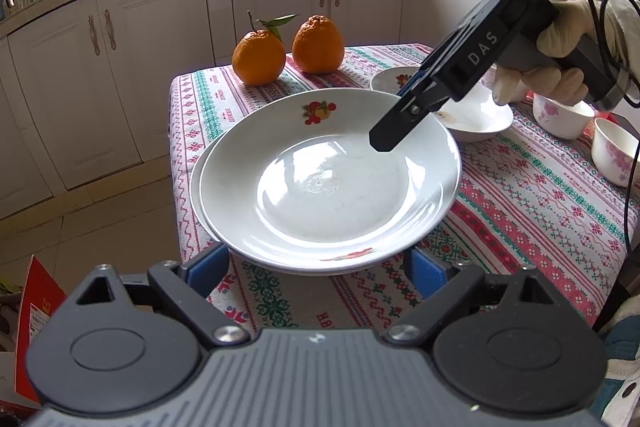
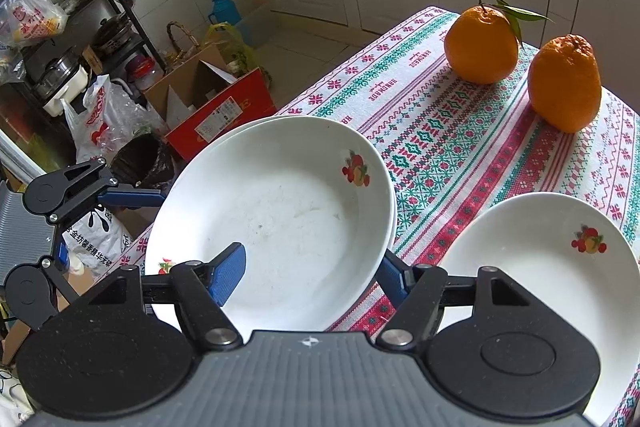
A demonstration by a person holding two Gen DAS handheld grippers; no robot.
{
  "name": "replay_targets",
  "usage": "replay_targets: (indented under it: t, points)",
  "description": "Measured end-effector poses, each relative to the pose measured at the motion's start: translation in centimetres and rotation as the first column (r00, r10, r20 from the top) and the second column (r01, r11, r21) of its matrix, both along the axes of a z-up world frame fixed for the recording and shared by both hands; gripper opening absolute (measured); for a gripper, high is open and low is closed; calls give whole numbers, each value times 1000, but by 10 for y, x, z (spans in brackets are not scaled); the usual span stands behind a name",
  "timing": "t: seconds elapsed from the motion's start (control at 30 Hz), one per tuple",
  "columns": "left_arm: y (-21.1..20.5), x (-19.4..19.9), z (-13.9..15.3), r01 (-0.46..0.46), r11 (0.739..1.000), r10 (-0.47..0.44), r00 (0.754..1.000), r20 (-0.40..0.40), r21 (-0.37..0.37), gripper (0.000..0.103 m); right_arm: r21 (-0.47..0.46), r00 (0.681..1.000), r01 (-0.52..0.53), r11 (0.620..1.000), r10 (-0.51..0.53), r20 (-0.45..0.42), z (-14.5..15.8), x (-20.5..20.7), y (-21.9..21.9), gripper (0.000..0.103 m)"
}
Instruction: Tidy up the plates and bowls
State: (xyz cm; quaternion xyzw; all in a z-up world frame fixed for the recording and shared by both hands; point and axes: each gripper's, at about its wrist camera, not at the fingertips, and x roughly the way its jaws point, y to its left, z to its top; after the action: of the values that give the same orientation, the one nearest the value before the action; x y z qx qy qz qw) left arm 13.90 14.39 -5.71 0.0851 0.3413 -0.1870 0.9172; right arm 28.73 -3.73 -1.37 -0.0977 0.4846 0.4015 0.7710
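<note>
Two white deep plates with fruit prints lie stacked at the table's corner; the top plate point(image 1: 332, 183) point(image 2: 280, 211) covers all but a sliver of the lower plate point(image 1: 195, 183). My left gripper point(image 1: 316, 271) is open wide, its blue fingers point(image 1: 210, 267) low at either side of the stack's near rim, not pressing it. My right gripper point(image 2: 310, 275) point(image 1: 396, 115), in a gloved hand, straddles the top plate's rim: one blue pad point(image 2: 230, 273) hovers inside the plate, the other sits outside. No pad presses the plate.
Two oranges point(image 1: 258, 57) point(image 1: 318, 45) stand at the table's far end. Another fruit-print plate point(image 2: 540, 267), a white dish point(image 1: 476, 119) and two pink-flowered bowls point(image 1: 560, 115) point(image 1: 612, 155) sit to the right. The stack overhangs the table edge; a red box point(image 2: 224, 119) and bags lie below.
</note>
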Motion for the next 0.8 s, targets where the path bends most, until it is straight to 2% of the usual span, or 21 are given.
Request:
replay_targets:
  t: [0.2,0.37,0.5,0.57,0.67,0.8]
  points:
    - [-2,-3,1,0,1000,0,1000,9,2,97,-2,1000,7,1000,-7,11,-1,-2,-3,76]
    - [-6,-8,7,-2,1000,2,1000,27,1,98,-7,998,21,1000,-21,58,5,-13,-9,88]
    - [-11,-15,12,-3,1000,4,999,41,-8,100,28,992,71,997,-73,101,12,-29,-22,95]
    - [-14,-19,14,-2,1000,3,999,49,-12,100,33,984,107,994,-111,141,16,-40,-29,100]
    - [-19,-24,19,5,999,-3,998,59,-32,100,42,966,169,985,-174,193,19,-57,-39,103]
    - [-28,-28,25,9,1000,-7,997,74,-25,101,28,929,257,966,-254,269,18,-77,-53,103]
